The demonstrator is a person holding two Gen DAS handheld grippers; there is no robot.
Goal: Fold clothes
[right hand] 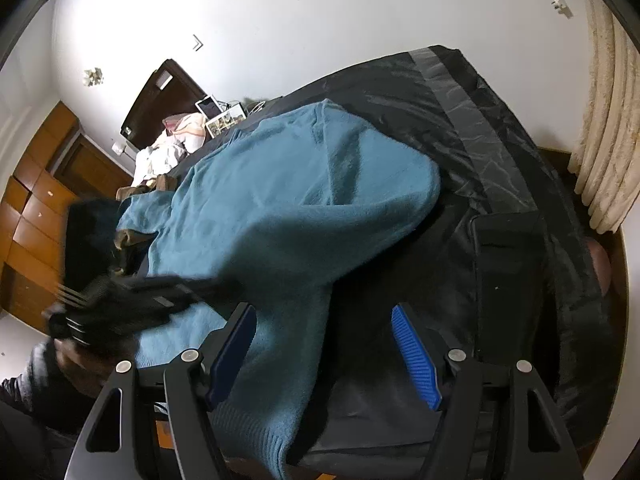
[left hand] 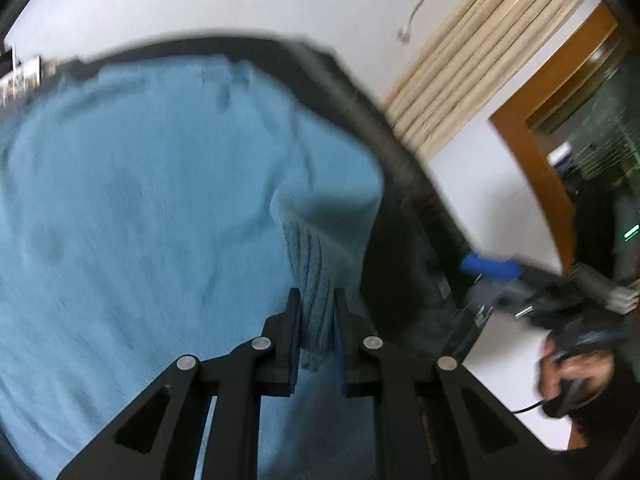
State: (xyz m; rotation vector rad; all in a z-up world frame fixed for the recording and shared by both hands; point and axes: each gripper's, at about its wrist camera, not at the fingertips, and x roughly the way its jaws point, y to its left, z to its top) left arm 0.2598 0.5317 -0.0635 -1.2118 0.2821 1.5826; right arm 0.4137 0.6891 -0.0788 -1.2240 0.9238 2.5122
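A teal knitted sweater point(left hand: 140, 200) lies spread over a black cover point(left hand: 400, 240). My left gripper point(left hand: 317, 308) is shut on the sweater's ribbed hem, which bunches up between the fingers. In the right wrist view the sweater point(right hand: 288, 184) covers the left and middle of the black cover point(right hand: 480, 152), and one sleeve point(right hand: 276, 380) hangs down toward the camera. My right gripper point(right hand: 324, 344) stands open; the sleeve drapes past its left pad point(right hand: 232, 352), and the right pad point(right hand: 416, 360) is bare. The left gripper point(right hand: 120, 300) shows there as a dark blur on the sweater's left edge.
A cream curtain point(left hand: 472, 60) and a wooden door frame point(left hand: 536, 128) stand to the right. A hand point(left hand: 576, 376) holds the other gripper point(left hand: 500, 268) at the right. In the right wrist view, a dark headboard point(right hand: 160, 92), pale bedding point(right hand: 168, 144) and wooden cabinets point(right hand: 36, 200) are at the left.
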